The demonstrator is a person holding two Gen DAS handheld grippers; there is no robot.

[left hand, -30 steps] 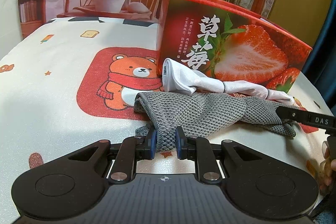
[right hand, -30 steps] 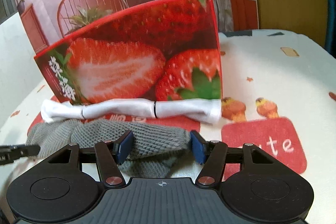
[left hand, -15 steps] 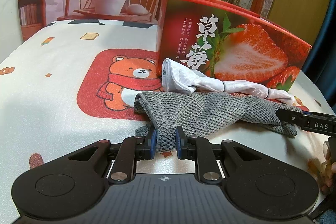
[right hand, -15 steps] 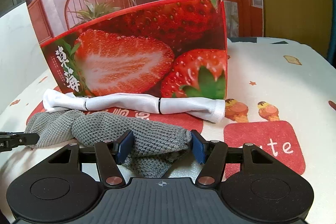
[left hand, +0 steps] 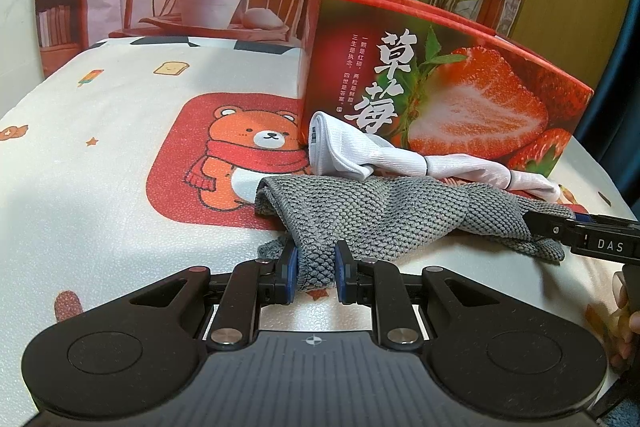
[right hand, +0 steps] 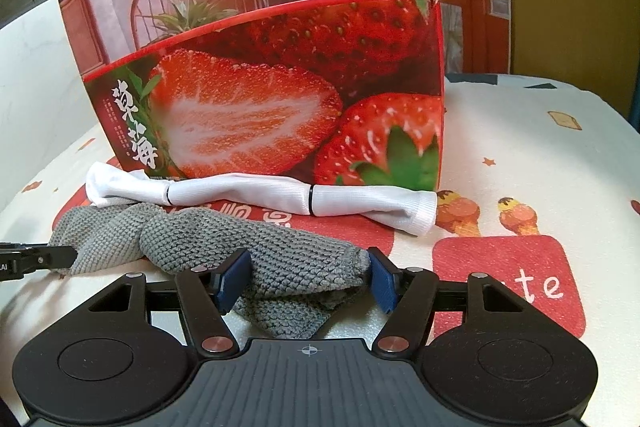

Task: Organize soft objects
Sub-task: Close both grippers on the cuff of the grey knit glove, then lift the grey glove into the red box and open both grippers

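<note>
**Inspector:** Progress?

**Assistant:** Early, in my judgement. The strawberry box stands at the far side of the bench; whether anything lies inside is hidden. The grey knitted cloth lies spread on the bench, and the white rolled cloth lies between it and the box, touching the box's foot. Neither is put away.

**Inspector:** Tools?

**Assistant:** Left tool: pads clamped on the cloth's near left end. Right tool: jaws have just been opening, well apart, the cloth's right end between them, seemingly not pinched.
</note>
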